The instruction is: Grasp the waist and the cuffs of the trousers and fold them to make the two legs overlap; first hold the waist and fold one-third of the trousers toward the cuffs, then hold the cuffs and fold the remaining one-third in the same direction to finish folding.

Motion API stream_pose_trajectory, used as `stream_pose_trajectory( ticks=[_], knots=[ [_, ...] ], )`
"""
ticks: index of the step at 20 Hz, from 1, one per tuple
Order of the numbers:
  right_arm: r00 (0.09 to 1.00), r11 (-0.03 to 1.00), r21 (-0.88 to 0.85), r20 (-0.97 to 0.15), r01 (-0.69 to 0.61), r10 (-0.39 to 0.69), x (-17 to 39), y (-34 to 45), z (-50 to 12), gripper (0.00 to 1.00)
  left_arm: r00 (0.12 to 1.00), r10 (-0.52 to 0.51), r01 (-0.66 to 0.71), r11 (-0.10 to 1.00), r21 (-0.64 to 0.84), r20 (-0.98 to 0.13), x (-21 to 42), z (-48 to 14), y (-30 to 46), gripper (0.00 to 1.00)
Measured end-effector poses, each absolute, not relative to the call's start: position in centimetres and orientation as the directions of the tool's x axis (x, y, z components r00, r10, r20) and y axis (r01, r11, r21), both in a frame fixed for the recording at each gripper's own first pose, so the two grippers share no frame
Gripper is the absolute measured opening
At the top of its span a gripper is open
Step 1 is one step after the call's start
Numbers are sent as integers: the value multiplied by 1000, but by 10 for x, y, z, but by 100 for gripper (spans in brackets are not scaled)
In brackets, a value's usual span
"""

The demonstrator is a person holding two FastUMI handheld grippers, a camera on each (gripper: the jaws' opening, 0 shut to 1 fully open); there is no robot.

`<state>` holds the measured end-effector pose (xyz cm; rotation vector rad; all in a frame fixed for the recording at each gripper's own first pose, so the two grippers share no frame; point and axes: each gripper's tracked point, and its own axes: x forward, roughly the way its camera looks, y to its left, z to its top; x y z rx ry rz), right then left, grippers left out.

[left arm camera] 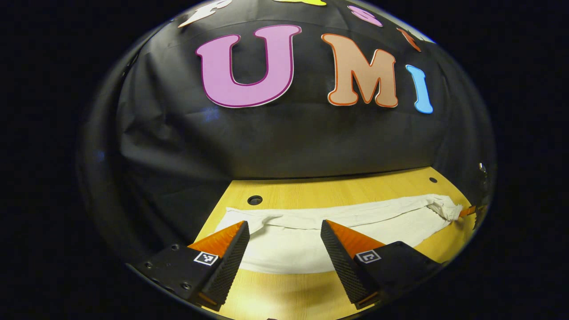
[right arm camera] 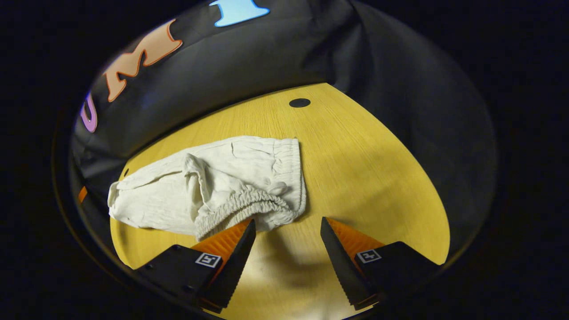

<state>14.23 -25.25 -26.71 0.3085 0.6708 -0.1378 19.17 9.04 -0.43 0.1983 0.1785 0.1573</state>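
Note:
Cream-white trousers (left arm camera: 306,242) lie flat across a yellow wooden table (left arm camera: 284,293), folded lengthwise so the legs overlap. In the left gripper view my left gripper (left arm camera: 284,229) is open just above the cuff end, with cloth visible between its fingers and nothing held. In the right gripper view the bunched elastic waist (right arm camera: 246,206) lies just ahead and to the left. My right gripper (right arm camera: 288,224) is open, its left fingertip (right arm camera: 246,231) at the edge of the waistband. The other gripper's tip (left arm camera: 469,210) shows at the far waist end.
The black cloth wall closes the table's far side. Round holes (left arm camera: 254,200) (right arm camera: 299,102) are set in the tabletop near the back edge. Bare wood (right arm camera: 369,169) lies to the right of the waist.

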Motion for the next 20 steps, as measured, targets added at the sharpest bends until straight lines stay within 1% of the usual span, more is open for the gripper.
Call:
stream_pose_trajectory(
  ticks=[1, 2, 3, 5, 6, 7, 8, 9, 10, 11, 12, 13, 14, 16, 18, 19, 20],
  knots=[
    [783, 936, 267, -622, 230, -15, 147, -251, -269, 85, 972, 170, -134, 969, 209, -164, 190, -5, 86, 96],
    [790, 928, 291, -614, 233, -6, 149, -251, -269, 92, 972, 169, -133, 969, 209, -164, 188, -7, 82, 96],
    [801, 921, 311, -598, 234, -2, 154, -253, -266, 87, 972, 169, -133, 969, 209, -162, 188, -7, 78, 96],
    [811, 908, 345, -586, 238, 10, 159, -253, -266, 86, 974, 164, -130, 970, 205, -158, 188, -7, 69, 95],
    [814, 903, 356, -581, 241, 12, 161, -254, -267, 80, 974, 162, -128, 970, 204, -156, 189, -8, 65, 96],
    [818, 899, 360, -575, 248, 5, 164, -257, -266, 68, 975, 162, -128, 970, 206, -155, 189, -8, 61, 96],
    [818, 895, 365, -576, 256, 1, 165, -258, -269, 53, 975, 159, -126, 970, 208, -155, 190, -8, 58, 96],
    [820, 886, 386, -572, 258, 11, 166, -258, -267, 48, 976, 157, -123, 970, 209, -154, 190, -8, 54, 96],
    [822, 878, 400, -570, 264, 13, 166, -259, -269, 49, 976, 154, -119, 971, 209, -157, 191, -10, 52, 96],
    [822, 868, 423, -569, 259, 32, 165, -257, -270, 39, 974, 157, -122, 970, 209, -161, 192, -11, 51, 96],
    [824, 862, 435, -565, 260, 37, 169, -256, -270, 40, 974, 158, -122, 970, 209, -164, 192, -12, 49, 96],
    [828, 860, 444, -558, 251, 46, 167, -254, -270, 29, 973, 159, -124, 971, 206, -165, 193, -13, 47, 96],
    [833, 862, 440, -552, 252, 38, 169, -255, -269, 28, 973, 158, -123, 972, 202, -166, 193, -14, 46, 96],
    [841, 867, 433, -540, 244, 33, 170, -253, -265, 18, 974, 156, -122, 973, 196, -164, 193, -14, 43, 96],
    [855, 869, 435, -519, 238, 26, 168, -252, -254, 17, 976, 153, -122, 974, 191, -156, 192, -13, 41, 96],
    [863, 869, 436, -504, 233, 22, 170, -250, -248, 12, 976, 154, -124, 974, 188, -154, 191, -12, 41, 96],
    [873, 872, 436, -487, 223, 20, 171, -246, -239, 13, 977, 151, -123, 975, 183, -151, 190, -12, 41, 96]
  ],
)
